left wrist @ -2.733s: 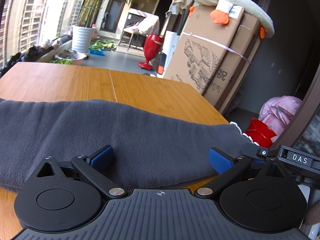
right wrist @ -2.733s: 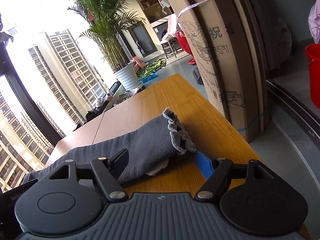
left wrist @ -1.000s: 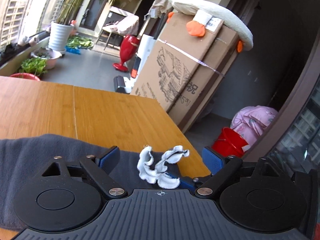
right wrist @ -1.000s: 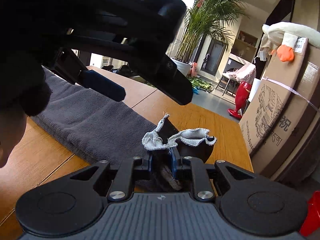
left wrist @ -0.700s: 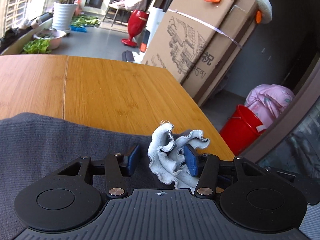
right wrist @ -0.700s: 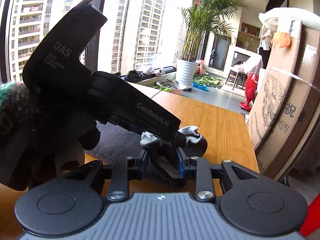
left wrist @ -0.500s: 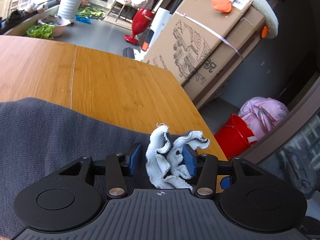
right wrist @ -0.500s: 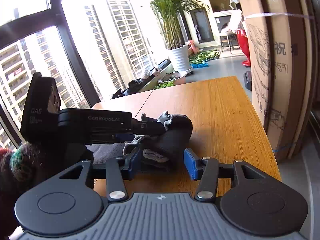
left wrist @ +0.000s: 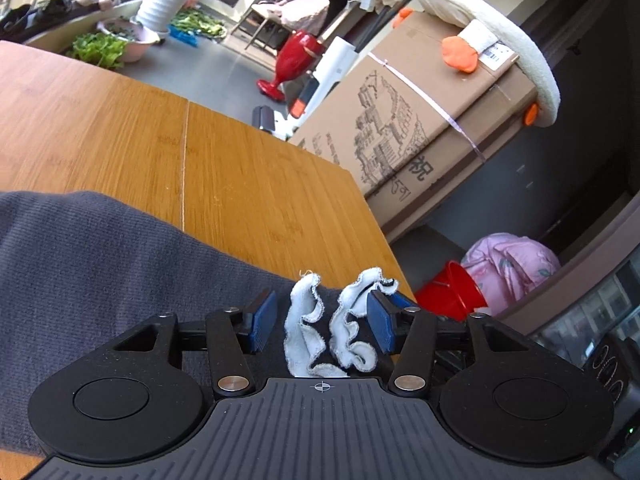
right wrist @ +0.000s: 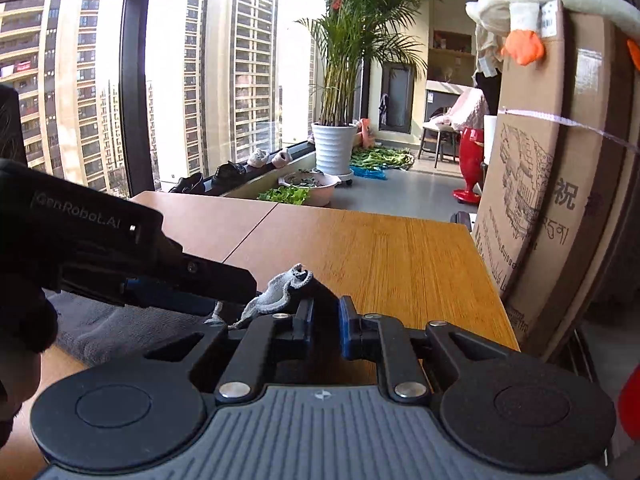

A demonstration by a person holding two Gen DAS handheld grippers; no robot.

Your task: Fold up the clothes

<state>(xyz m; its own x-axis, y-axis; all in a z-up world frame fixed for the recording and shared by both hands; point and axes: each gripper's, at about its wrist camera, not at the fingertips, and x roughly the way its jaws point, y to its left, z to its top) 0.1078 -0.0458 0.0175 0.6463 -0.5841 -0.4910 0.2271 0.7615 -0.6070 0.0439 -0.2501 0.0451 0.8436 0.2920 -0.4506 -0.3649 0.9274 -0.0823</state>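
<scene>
A dark grey knit garment (left wrist: 100,272) lies across the wooden table (left wrist: 260,184). Its end with the white ruffled cuff (left wrist: 300,320) stands bunched between the blue pads of my left gripper (left wrist: 322,320), which is shut on it near the table's right edge. In the right wrist view my right gripper (right wrist: 326,320) is nearly closed, pinching a dark corner of the same cuff (right wrist: 280,284) from the near side. The left gripper (right wrist: 240,286) reaches in from the left, just in front of it. The garment (right wrist: 112,328) trails off under that gripper.
A tall cardboard box (right wrist: 560,200) leans just beyond the table's right edge. A red bucket (left wrist: 448,292) and a pink bundle (left wrist: 512,260) sit on the floor below. A gloved hand (right wrist: 20,320) holds the left gripper. A potted palm (right wrist: 334,148) stands far behind.
My left gripper closed on the ruffled cuff and has kept hold. My right gripper let go and opened half a second ago, then closed again on the cuff's corner.
</scene>
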